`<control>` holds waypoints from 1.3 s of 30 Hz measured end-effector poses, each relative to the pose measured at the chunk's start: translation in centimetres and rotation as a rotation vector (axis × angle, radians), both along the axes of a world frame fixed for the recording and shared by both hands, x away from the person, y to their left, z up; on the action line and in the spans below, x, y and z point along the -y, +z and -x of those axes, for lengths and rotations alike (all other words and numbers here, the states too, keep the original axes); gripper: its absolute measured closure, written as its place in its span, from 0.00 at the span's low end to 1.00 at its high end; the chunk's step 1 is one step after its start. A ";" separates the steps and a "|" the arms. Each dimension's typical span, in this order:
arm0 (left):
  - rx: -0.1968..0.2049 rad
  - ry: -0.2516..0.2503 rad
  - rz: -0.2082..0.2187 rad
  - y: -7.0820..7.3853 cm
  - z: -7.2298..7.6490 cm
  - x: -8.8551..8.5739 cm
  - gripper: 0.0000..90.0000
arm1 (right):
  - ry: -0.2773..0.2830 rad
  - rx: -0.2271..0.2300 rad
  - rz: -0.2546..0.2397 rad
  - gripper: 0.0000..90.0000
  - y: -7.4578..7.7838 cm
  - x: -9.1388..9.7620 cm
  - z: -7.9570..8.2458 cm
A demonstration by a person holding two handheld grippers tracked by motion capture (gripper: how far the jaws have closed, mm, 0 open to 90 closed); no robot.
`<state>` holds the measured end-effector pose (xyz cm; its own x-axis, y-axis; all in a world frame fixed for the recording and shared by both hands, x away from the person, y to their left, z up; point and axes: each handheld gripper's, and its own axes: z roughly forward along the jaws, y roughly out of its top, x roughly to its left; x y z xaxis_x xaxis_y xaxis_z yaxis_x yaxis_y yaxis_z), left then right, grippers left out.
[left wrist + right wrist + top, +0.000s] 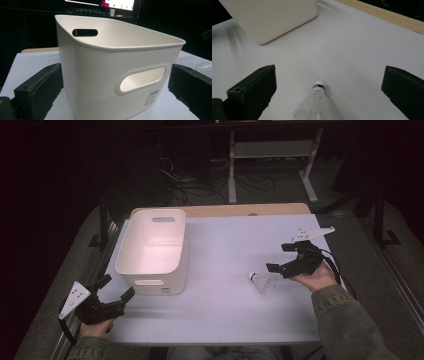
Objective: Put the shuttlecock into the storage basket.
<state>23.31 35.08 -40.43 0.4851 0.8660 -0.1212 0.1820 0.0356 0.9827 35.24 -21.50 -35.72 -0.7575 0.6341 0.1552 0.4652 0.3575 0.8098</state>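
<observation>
White table (225,310) in a dark room.
Your left gripper (119,288) and right gripper (280,257) gape empty; bin (145,270) centre-left, shuttlecock (262,281) lower right.

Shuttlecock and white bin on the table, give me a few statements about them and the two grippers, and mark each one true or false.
1. The shuttlecock lies on its side on the table. True.
2. The shuttlecock is inside the white bin. False: it lies on the table, apart from the bin, toward the person's right.
3. The right gripper is shut on the shuttlecock. False: its jaws stand wide open, with the shuttlecock lying between them in the right gripper view.
4. The left gripper is open and faces the bin. True.
5. The bin lies tipped on its side. False: it stands upright, its open top up.
</observation>
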 end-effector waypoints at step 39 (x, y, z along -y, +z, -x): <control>-0.002 -0.005 0.004 0.0 0.0 0.0 0.00 | 0.126 -0.249 0.108 0.01 -1.5 -2.1 -6.2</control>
